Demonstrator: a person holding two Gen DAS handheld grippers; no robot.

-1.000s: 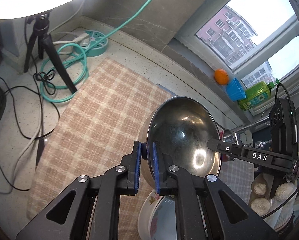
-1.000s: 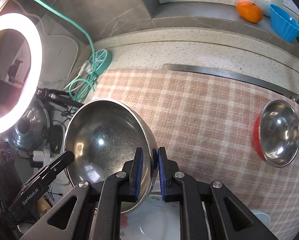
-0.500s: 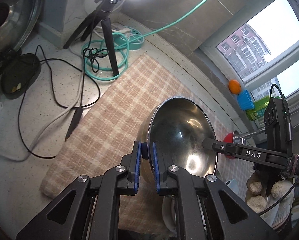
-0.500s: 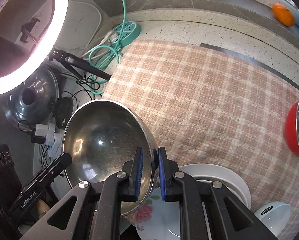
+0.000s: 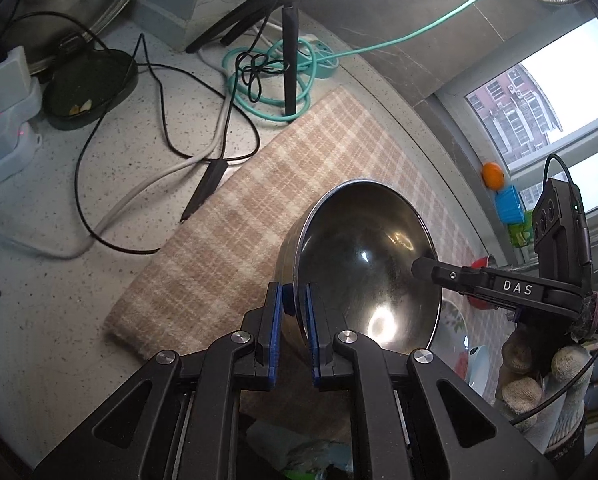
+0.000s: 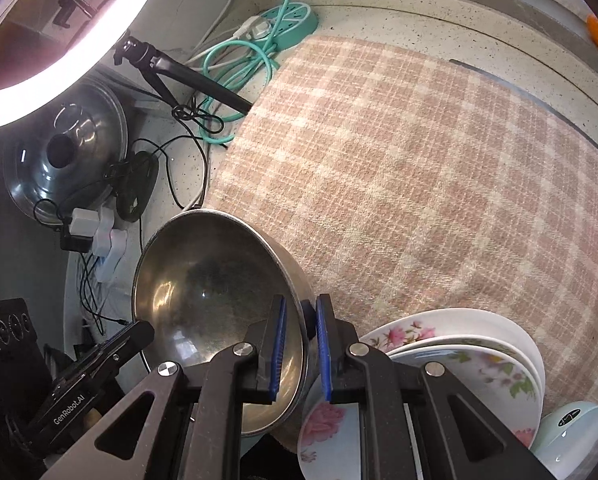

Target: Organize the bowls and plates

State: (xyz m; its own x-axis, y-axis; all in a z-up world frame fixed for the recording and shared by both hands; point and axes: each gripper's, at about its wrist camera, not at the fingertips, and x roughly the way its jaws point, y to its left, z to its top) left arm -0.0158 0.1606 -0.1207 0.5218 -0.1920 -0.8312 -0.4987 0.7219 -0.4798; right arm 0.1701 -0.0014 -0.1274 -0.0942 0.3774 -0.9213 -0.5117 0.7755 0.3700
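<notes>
Both grippers pinch one steel bowl (image 5: 363, 264) by its rim: left gripper (image 5: 295, 320) at 6 o'clock, right gripper (image 6: 299, 344) opposite, above the plaid mat (image 6: 419, 180).

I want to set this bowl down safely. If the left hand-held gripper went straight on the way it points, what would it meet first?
Probably the plaid cloth on the counter: the left hand-held gripper, shut on the steel bowl rim, points down at it. Depth is uncertain.

"DAS" stands in white on the right gripper (image 5: 429, 270) at four o'clock; "GenRobot.AI" on the left gripper (image 6: 141, 330) at eight o'clock in the right wrist view.
</notes>
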